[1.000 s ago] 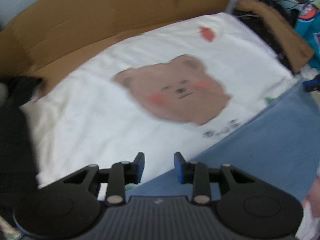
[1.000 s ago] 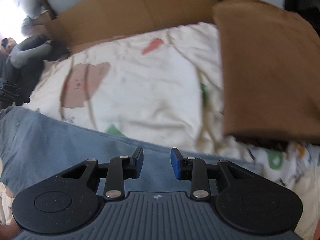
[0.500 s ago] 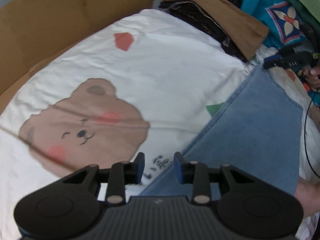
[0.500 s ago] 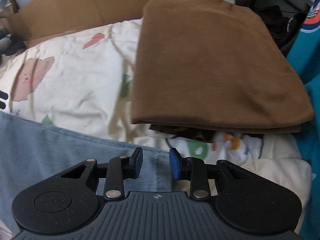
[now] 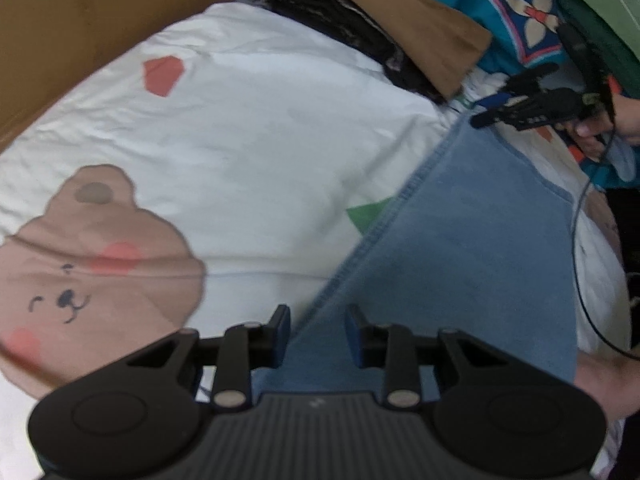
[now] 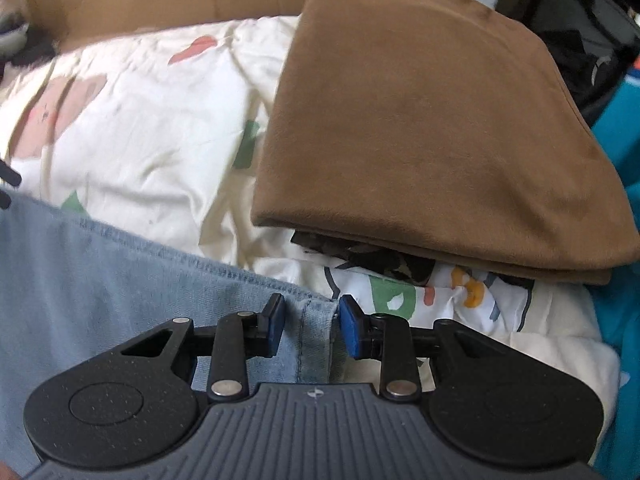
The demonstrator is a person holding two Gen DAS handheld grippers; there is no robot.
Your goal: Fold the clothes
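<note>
Denim, a pale blue garment (image 5: 460,248) with a stitched hem, lay flat on the white bedsheet printed with a brown bear (image 5: 248,128), filling the lower right of the left wrist view. Its hem ran diagonally from lower centre to upper right, leaving open sheet across the left and middle. A brown cardboard sheet (image 5: 80,28) closed off the upper left, and a folded brown cloth (image 6: 432,120) on darker clothes crowded the upper right. The left tool (image 5: 318,330) hung over the hem at the bottom centre, jaws parted, nothing gripped. In the right wrist view the right tool (image 6: 308,326) straddled the garment's corner seam at the bottom centre, pads apart on either side of it without pressing. A hand (image 5: 612,124) held that tool at the far right.
</note>
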